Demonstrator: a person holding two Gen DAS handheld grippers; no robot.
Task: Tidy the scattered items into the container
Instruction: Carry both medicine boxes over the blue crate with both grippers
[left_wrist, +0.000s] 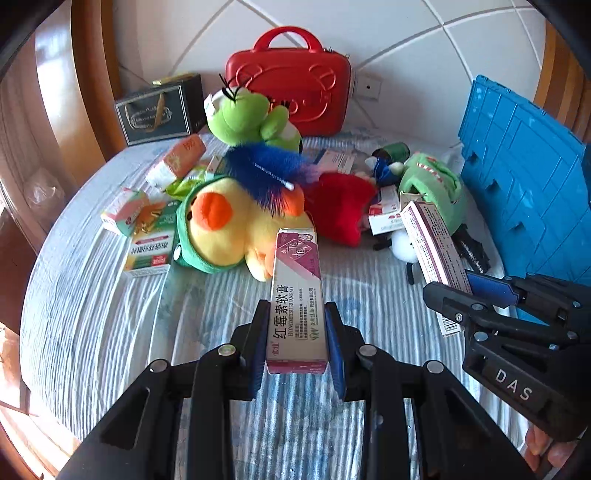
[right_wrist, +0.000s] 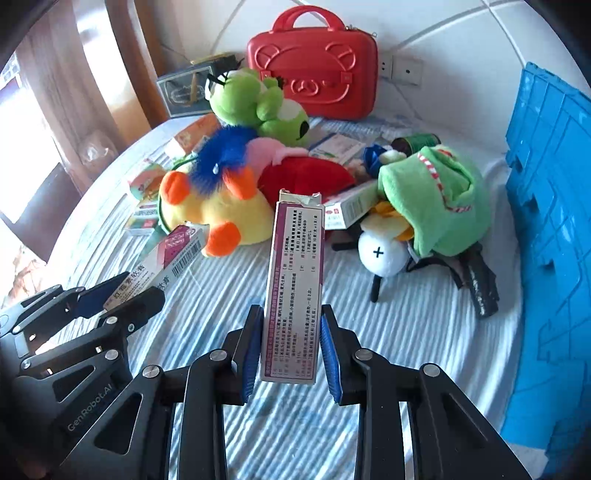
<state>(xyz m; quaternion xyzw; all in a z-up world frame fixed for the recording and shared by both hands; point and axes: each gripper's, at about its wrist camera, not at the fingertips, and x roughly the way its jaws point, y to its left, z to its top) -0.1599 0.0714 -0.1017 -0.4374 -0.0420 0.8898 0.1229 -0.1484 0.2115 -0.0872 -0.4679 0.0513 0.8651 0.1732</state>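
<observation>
Ointment box (left_wrist: 296, 295), pink and white with red lettering, sits clamped between the blue pads of my left gripper (left_wrist: 297, 332), long axis running straight out ahead of the fingers. My right gripper (right_wrist: 290, 345) is closed on a second ointment box (right_wrist: 295, 291), printed back face up, its far flap torn and crumpled. Each box juts well forward of its fingertips, off the bedcover (left_wrist: 110, 332). From the left wrist, my right gripper shows off to the right, its box angling up and away from me; from the right wrist, my left gripper shows low to the left, box tilted toward the pile.

Blue crate (right_wrist: 546, 221) stands to the right of my right gripper, ribbed wall facing me; interior not visible from either wrist.

Ahead of both tools, the scattered pile: yellow duck plush (left_wrist: 229, 229) just beyond the left box's tip, blue feathery toy (left_wrist: 262, 173) lying across it, green frog plush (left_wrist: 243, 114) behind, red plush (left_wrist: 340, 206) to its right. Green hooded plush (right_wrist: 432, 206) lies ahead-right of my right gripper, a white round toy (right_wrist: 380, 254) touching its near edge. Several small cartons (left_wrist: 147, 240) lie ahead-left of my left gripper. Red carry case (left_wrist: 291, 88) stands upright at the far wall, a dark gift bag (left_wrist: 159, 110) to its left.
</observation>
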